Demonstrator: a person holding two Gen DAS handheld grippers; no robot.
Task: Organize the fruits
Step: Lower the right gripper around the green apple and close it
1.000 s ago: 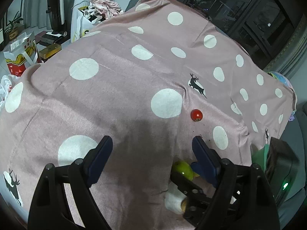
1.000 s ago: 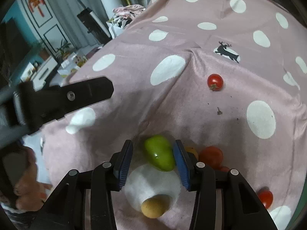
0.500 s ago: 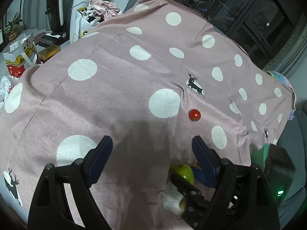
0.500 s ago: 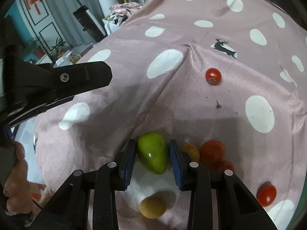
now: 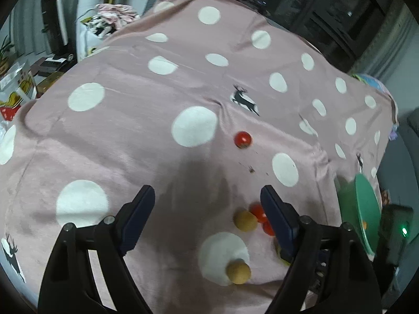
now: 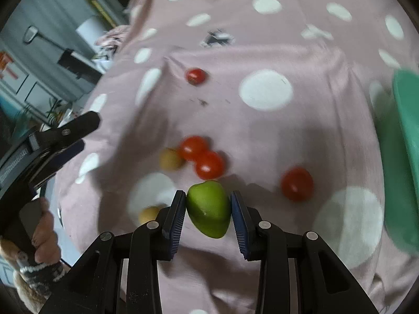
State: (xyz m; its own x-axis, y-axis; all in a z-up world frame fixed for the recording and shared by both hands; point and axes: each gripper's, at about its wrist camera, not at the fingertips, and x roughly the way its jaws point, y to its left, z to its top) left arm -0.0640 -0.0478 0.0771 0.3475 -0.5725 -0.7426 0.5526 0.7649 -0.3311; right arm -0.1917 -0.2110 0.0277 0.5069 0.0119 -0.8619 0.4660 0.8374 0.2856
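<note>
Right gripper (image 6: 208, 206) is clamped on the green fruit (image 6: 208, 208), its 2 blue pads pressing the fruit's sides, having just closed in on it; the fruit sits lifted clear of the pink dotted tablecloth (image 6: 288, 136), probably so it can be carried to the green bowl (image 6: 408, 157) at the right edge. Left gripper (image 5: 207, 209) hangs open and empty over the table, likely waiting its turn. Loose on the cloth lie 4 red tomatoes (1 (image 6: 195, 76) well apart from the others) and 2 small tan fruits (image 6: 170, 159). What the bowl holds is too blurred to tell.
</note>
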